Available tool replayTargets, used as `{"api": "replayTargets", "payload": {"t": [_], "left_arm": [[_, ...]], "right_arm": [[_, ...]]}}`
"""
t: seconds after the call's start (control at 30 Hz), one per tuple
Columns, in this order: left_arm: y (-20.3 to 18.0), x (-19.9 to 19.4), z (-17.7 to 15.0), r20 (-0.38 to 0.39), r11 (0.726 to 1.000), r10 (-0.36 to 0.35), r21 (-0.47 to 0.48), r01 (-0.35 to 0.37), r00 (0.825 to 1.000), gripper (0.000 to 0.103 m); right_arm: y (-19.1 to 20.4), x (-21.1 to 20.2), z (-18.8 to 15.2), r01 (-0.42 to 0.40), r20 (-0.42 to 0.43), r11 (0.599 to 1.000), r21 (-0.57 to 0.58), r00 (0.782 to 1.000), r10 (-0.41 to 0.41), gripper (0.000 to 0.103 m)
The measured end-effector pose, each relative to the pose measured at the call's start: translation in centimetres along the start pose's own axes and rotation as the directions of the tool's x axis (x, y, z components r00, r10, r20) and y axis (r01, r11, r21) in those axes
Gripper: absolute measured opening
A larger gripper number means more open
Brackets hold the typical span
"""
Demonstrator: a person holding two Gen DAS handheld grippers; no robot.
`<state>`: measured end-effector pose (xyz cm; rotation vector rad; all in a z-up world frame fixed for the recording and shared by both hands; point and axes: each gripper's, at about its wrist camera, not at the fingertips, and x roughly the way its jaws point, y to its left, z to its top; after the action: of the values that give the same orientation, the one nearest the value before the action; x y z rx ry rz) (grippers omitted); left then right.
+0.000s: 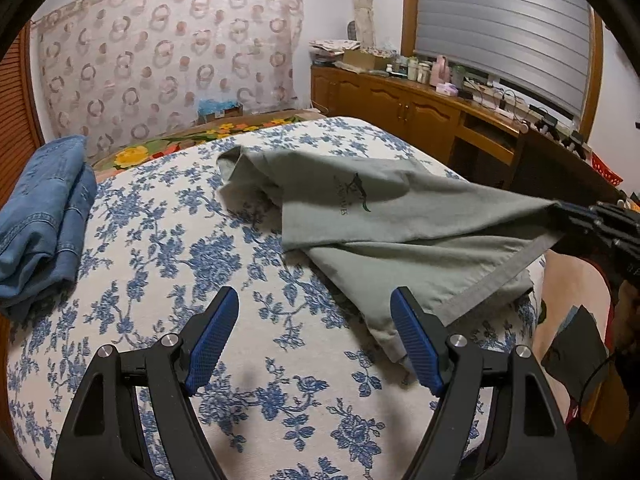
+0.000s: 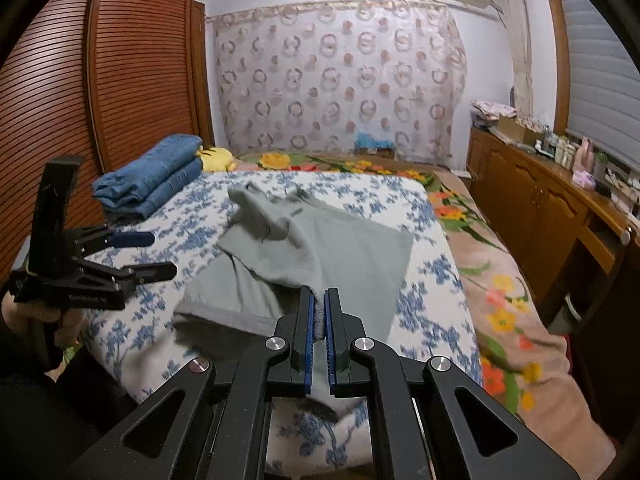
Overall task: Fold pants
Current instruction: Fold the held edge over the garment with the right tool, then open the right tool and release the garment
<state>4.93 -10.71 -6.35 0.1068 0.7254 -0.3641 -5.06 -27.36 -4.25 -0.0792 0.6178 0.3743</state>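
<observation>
The grey pants [image 1: 400,232] are lying on the bed [image 1: 168,248], on the blue-flowered cover, kind of half folded: one layer is flipped over the other, with a small dark logo [image 1: 354,196] showing on top. The far end is bunched up toward the middle of the bed; the near end comes right to the bed's edge on my side.

My right tongs [image 2: 319,304] are clamped on the near edge of the pants, with the fabric pinched between the blue pads [image 2: 308,336] and only a narrow slit showing. In the left wrist view you can see that corner lifted off the cover and stretched out toward the right tongs [image 1: 560,220].

My left tongs [image 1: 316,308] are spread wide with nothing in them, hanging over the cover just left of the pants. The right-hand pad [image 1: 416,344] is right up against the pants hem, though I can't tell if it's actually touching.

Folded jeans [image 2: 152,180] sit on the far left side of the bed, well apart from the pants. Something yellow [image 2: 216,158] is tucked behind them. Past the cover there's a flowery blanket [image 2: 500,280], a wooden cabinet [image 2: 540,200] with clutter under the window along the right, a louvred wardrobe [image 2: 100,80] on the left, and a patterned curtain [image 2: 340,80] on the back wall.
</observation>
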Motion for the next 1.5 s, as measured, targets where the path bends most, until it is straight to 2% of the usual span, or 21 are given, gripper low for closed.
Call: {"api": "replayTargets", "payload": {"t": [0.47, 0.6, 0.83, 0.93, 1.0, 1.1, 1.33, 1.5], "left_arm": [[-1.4, 1.6, -0.3, -0.062, 0.999, -0.024, 0.024, 0.026, 0.998, 0.079], [-1.3, 2.3, -1.0, -0.093, 0.999, -0.027, 0.024, 0.030, 0.995, 0.079], [-0.9, 2.4, -1.8, -0.117, 0.999, -0.034, 0.015, 0.036, 0.993, 0.079], [-0.5, 1.7, -2.0, -0.098, 0.999, -0.040, 0.014, 0.042, 0.994, 0.079], [-0.4, 1.4, -2.0, -0.095, 0.999, -0.051, 0.012, 0.053, 0.994, 0.079], [-0.2, 1.2, -2.0, -0.089, 0.998, -0.067, 0.004, 0.067, 0.994, 0.072], [-0.3, 1.6, -2.2, -0.103, 0.994, -0.106, -0.001, 0.106, 0.989, 0.057], [-0.1, 1.3, -1.9, -0.090, 0.996, -0.089, -0.008, 0.088, 0.992, 0.057]], "right_arm": [[-1.2, 1.3, -1.1, 0.015, -0.106, 0.998, 0.064, 0.994, -0.008, 0.005], [-1.3, 1.7, -1.7, -0.001, -0.139, 0.997, 0.082, 0.990, 0.012, 0.005], [-1.4, 1.4, -1.3, -0.005, -0.132, 0.996, 0.084, 0.991, 0.016, 0.005], [-1.3, 1.1, -1.2, 0.015, -0.119, 0.997, 0.072, 0.993, -0.006, 0.015], [-1.4, 0.9, -1.2, 0.032, -0.113, 0.997, 0.068, 0.993, -0.024, 0.017], [-1.5, 0.7, -1.2, 0.058, -0.108, 0.996, 0.061, 0.993, -0.051, 0.021], [-1.5, 1.6, -1.2, 0.031, -0.109, 0.996, 0.078, 0.994, -0.022, 0.021], [-2.1, 2.0, -0.7, 0.037, -0.106, 0.997, 0.073, 0.994, -0.029, 0.021]]}}
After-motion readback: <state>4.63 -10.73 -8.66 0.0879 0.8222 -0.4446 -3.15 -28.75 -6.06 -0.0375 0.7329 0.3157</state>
